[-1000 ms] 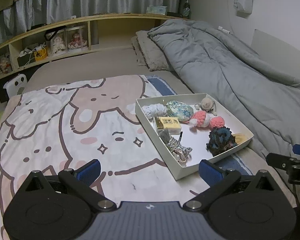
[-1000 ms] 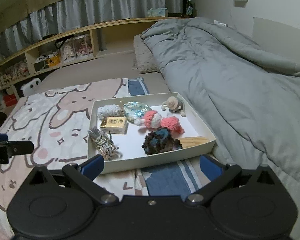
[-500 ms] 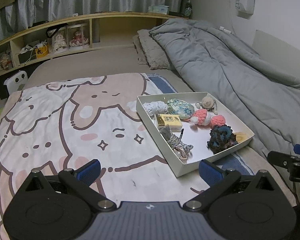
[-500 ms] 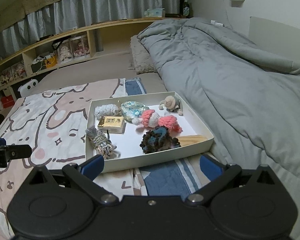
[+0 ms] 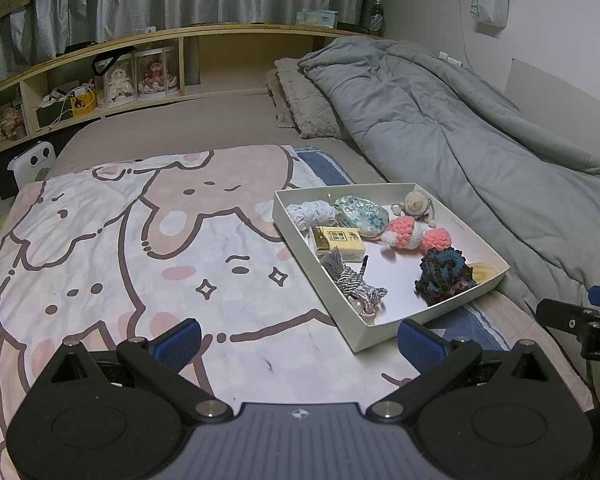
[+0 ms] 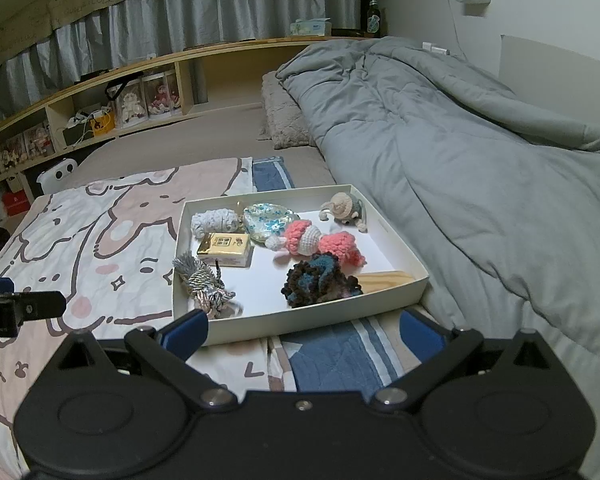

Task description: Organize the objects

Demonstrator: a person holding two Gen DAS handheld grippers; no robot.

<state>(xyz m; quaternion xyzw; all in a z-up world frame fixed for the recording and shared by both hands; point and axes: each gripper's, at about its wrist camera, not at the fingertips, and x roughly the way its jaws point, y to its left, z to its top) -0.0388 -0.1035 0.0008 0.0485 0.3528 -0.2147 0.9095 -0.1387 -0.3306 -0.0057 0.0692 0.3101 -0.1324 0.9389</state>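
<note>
A white tray [image 5: 364, 334] [image 6: 396, 236] lies on the bed. It holds a gold box [image 5: 340, 239] [image 6: 225, 245], a pink crochet toy [image 5: 410, 234] [image 6: 320, 242], a dark crochet piece [image 5: 444, 276] [image 6: 318, 280], a grey tassel [image 5: 350, 280] [image 6: 202, 280], a floral pouch [image 5: 360, 210] [image 6: 270, 218], a white yarn bundle [image 5: 312, 212] [image 6: 216, 220], a small beige toy [image 5: 416, 204] [image 6: 344, 208] and a wooden piece [image 6: 384, 279]. My left gripper [image 5: 298, 340] is open and empty, near the tray's front left corner. My right gripper [image 6: 304, 330] is open and empty, just before the tray's front wall.
The tray sits on a cartoon blanket [image 5: 120, 248] [image 6: 100, 240]. A grey duvet [image 5: 460, 132] [image 6: 460, 140] lies right of it, with a pillow [image 5: 300, 104] behind. A wooden shelf [image 5: 140, 68] with boxed dolls runs along the back wall.
Both grippers have risen and pulled back slightly, so the tray sits a little lower and further off in both views. Nothing in the tray has moved.
</note>
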